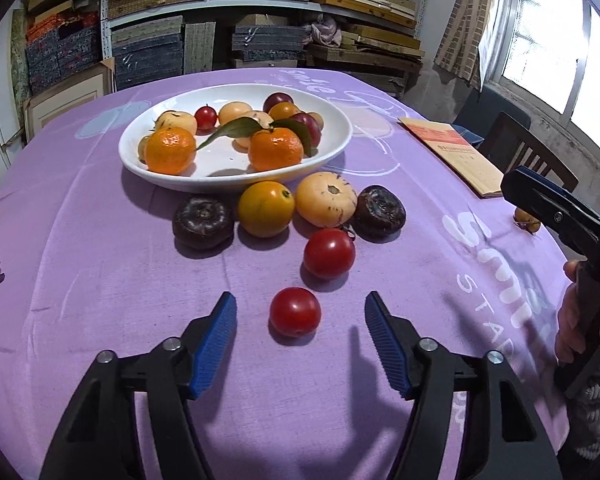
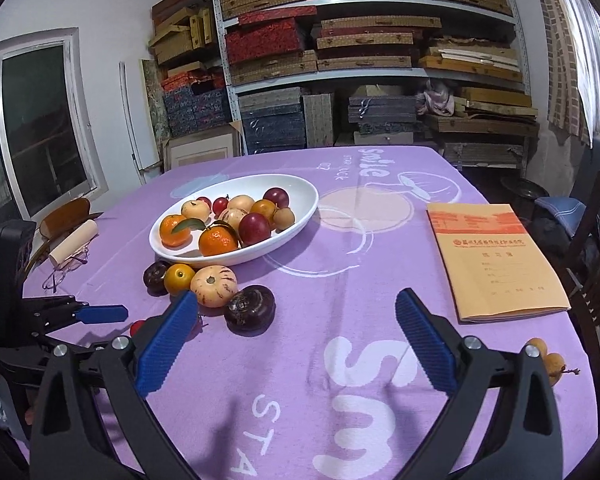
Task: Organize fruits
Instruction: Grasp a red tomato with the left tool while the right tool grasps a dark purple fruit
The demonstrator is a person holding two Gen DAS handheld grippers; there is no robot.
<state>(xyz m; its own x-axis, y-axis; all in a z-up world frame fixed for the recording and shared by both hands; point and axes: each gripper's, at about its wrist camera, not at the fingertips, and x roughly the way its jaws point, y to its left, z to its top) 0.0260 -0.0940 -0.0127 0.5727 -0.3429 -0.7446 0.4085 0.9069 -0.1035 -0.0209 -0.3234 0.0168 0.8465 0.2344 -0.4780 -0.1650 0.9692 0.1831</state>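
A white oval bowl (image 1: 332,116) (image 2: 300,192) on the purple tablecloth holds tangerines, plums and other small fruit. In front of it lie two dark fruits (image 1: 203,222) (image 1: 379,212), a yellow-orange fruit (image 1: 265,209), a pale striped fruit (image 1: 326,205) and two red tomatoes (image 1: 329,253) (image 1: 295,311). My left gripper (image 1: 300,320) is open, its jaws either side of the nearer tomato without touching it. My right gripper (image 2: 296,320) is open and empty above the cloth, right of the fruit pile. Two small yellow fruits (image 2: 554,366) lie near its right finger.
A brown paper notebook (image 2: 496,260) lies at the table's right. Glasses (image 2: 66,270), a pale cylinder (image 2: 74,242) and a brown object (image 2: 64,216) lie at the left edge. A wooden chair (image 2: 596,264) stands right of the table. Shelves of boxes stand behind.
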